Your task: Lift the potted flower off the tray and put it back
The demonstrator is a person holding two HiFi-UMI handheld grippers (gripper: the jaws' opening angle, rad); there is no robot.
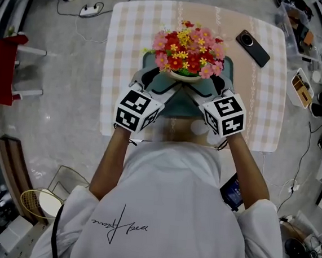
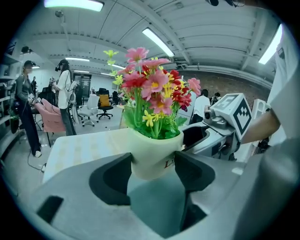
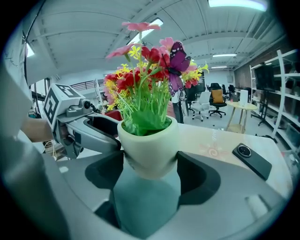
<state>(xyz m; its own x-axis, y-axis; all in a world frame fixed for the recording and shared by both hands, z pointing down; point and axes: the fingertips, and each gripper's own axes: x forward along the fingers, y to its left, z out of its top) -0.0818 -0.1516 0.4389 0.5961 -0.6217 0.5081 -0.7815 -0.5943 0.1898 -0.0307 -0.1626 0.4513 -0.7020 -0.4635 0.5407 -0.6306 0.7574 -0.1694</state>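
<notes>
Left tongs (image 2: pixel 154 161) and right tongs (image 3: pixel 150 161) are each clamped on the potted flower (image 1: pixel 186 57) from opposite sides, and we hold it upright directly over the teal tray (image 1: pixel 177 104), its base clear of the tray as far as we can judge. We reckon the lift is done, so next we must lower it straight onto the tray's middle before letting go. Its cream pot holds red, pink and yellow blooms; the tray shows nothing else

Checked table (image 1: pixel 123 48), teal tray (image 1: pixel 180 102), black phone (image 1: pixel 252 47)
</notes>
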